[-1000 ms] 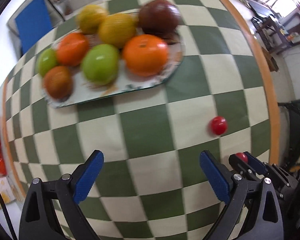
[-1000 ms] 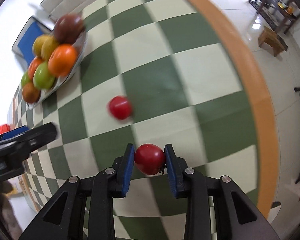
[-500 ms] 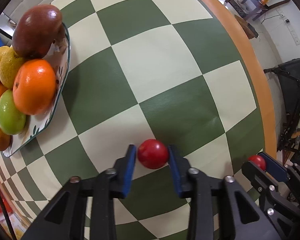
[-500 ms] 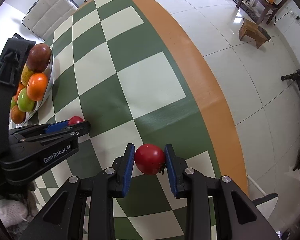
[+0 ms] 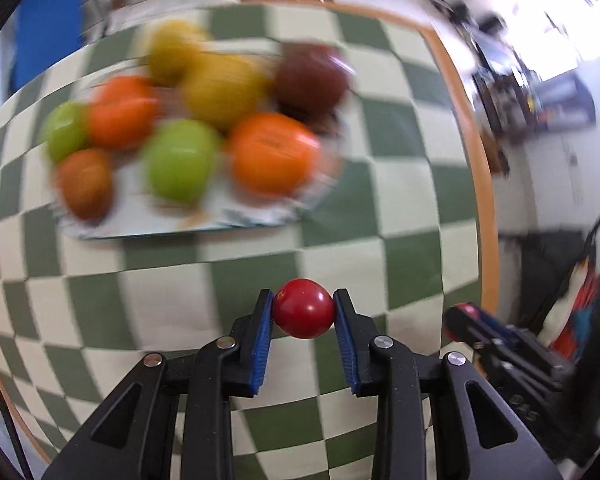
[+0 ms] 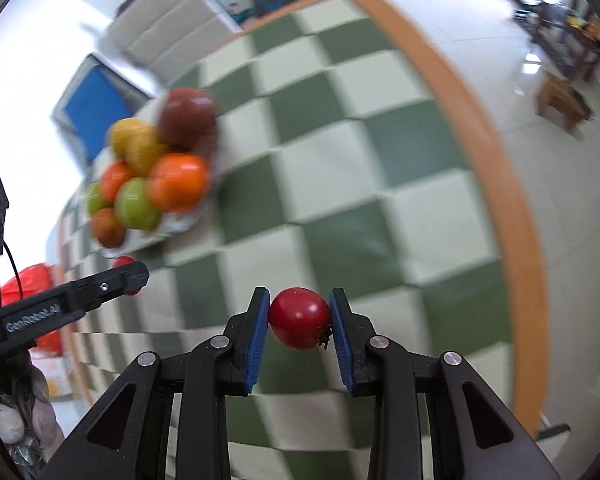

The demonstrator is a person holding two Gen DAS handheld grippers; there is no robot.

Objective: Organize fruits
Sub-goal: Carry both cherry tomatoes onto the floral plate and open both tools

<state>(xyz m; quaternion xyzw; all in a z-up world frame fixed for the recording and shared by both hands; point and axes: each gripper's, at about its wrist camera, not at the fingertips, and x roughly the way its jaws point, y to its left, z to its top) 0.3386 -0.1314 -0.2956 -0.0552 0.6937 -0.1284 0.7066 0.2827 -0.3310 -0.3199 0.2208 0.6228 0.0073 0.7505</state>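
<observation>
My left gripper (image 5: 303,312) is shut on a small red tomato (image 5: 303,309), held above the checkered table. My right gripper (image 6: 299,322) is shut on another red tomato (image 6: 299,323) with a dark stem end. Ahead of both stands a plate (image 5: 256,212) piled with several fruits: oranges, green apples, yellow lemons and a dark red fruit (image 5: 312,76). The same plate (image 6: 180,226) shows at the left in the right wrist view, with the left gripper (image 6: 126,276) below it. The right gripper (image 5: 466,322) appears at the lower right of the left wrist view.
The green and cream checkered tablecloth (image 6: 340,160) has an orange border (image 6: 500,184) along the right edge, with tiled floor beyond. A blue chair (image 6: 94,110) and a padded seat stand behind the table. A red bag (image 6: 28,280) lies at the left.
The left gripper has lifted its red tomato off the table and swung toward the fruit plate. The right gripper, still holding its tomato, has turned toward the plate too.
</observation>
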